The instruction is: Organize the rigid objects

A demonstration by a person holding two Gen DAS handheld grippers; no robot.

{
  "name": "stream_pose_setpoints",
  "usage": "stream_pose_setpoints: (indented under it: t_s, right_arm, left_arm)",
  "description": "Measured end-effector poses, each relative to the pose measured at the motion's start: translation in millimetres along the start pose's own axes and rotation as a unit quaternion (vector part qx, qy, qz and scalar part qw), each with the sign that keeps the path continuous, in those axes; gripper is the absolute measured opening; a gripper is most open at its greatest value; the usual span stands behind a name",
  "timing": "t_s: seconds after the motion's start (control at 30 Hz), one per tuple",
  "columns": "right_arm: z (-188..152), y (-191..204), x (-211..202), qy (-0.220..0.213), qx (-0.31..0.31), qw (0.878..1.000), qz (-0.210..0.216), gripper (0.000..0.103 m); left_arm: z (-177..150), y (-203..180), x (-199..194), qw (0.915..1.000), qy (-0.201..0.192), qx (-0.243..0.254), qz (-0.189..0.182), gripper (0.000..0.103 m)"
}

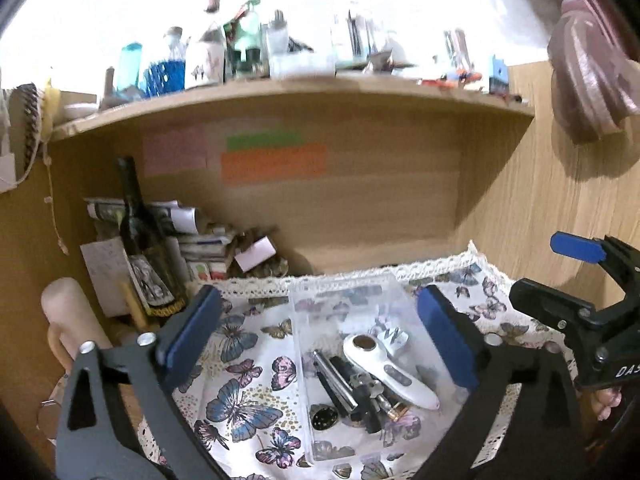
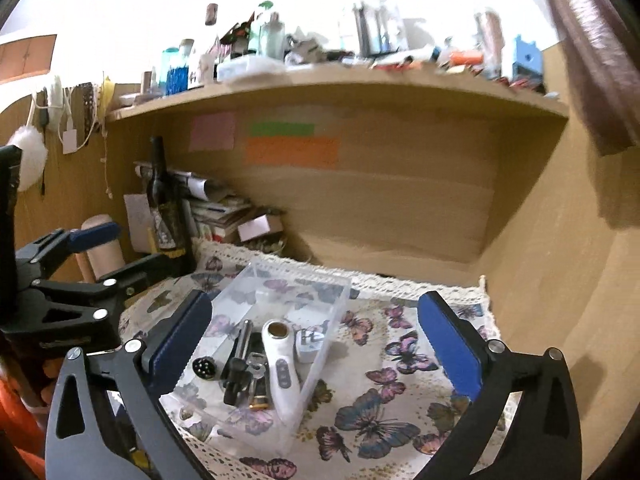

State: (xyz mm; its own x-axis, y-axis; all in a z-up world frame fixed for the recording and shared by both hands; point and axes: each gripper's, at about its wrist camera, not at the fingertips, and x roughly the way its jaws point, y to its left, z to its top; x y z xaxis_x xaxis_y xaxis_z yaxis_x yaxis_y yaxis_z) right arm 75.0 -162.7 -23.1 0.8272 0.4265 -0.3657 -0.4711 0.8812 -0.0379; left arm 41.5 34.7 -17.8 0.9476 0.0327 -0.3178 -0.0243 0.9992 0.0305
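I hold my left gripper (image 1: 320, 340) jaws apart above the clear box (image 1: 340, 304) of small tools on the butterfly cloth (image 1: 240, 380); my right gripper (image 2: 316, 352) hangs empty, jaws apart, just right

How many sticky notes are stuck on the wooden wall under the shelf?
3: a pink note on the left, a green note beside it, and an orange note right below the green. None looks hidden.
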Motion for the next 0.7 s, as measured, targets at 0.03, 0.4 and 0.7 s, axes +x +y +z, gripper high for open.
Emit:
stream_pose_setpoints:
  t_s: [0.03, 0.4, 0.7]
  right_arm:
    - [-0.6, -0.7, -3.5, -0.005, 0.001, 1.0, -0.005, 0.103]
    - [-6.6, -6.6, -18.1, -0.021, 0.027, 0.999, -0.005, 0.103]
    - [-6.4, -6.2, -22.9, -0.031, 0.024, 0.999, -0.009, 0.103]
  left_arm:
    - [0.6, -0.9, -3.7, 1.0, -0.004, -0.002, 0.001, 0.101]
    - [0.1, -5.5, -20.5, 0.9995, -0.025, -0.017, 0.007, 0.102]
    - [0.3, -7.3, -26.2, 0.9993, -0.033, -0.017, 0.008, 0.103]
